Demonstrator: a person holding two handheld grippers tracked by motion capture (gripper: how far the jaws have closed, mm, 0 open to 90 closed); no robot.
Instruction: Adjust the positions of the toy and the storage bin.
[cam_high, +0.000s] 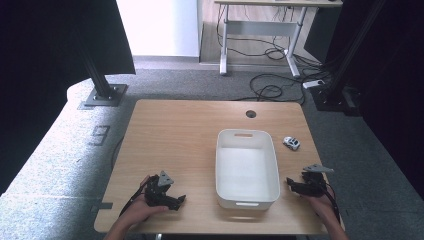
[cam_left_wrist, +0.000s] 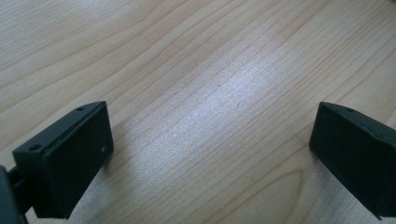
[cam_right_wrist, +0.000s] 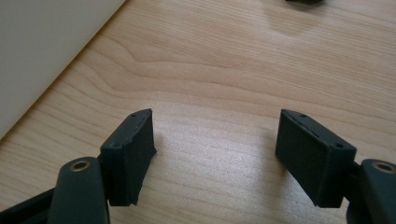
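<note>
Grippers rest low over the table (cam_high: 180, 130) at its near edge, one in each hand. The left gripper (cam_high: 176, 200) sits at the near left, its jaws spread wide over bare wood with nothing between them. The right gripper (cam_high: 292, 185) sits at the near right, just beside the white bin (cam_high: 247, 200), jaws likewise wide and empty. The bin stands between the two grippers. A small toy car (cam_high: 291, 143) lies beyond the right gripper, near the bin's far right corner, apart from it.
</note>
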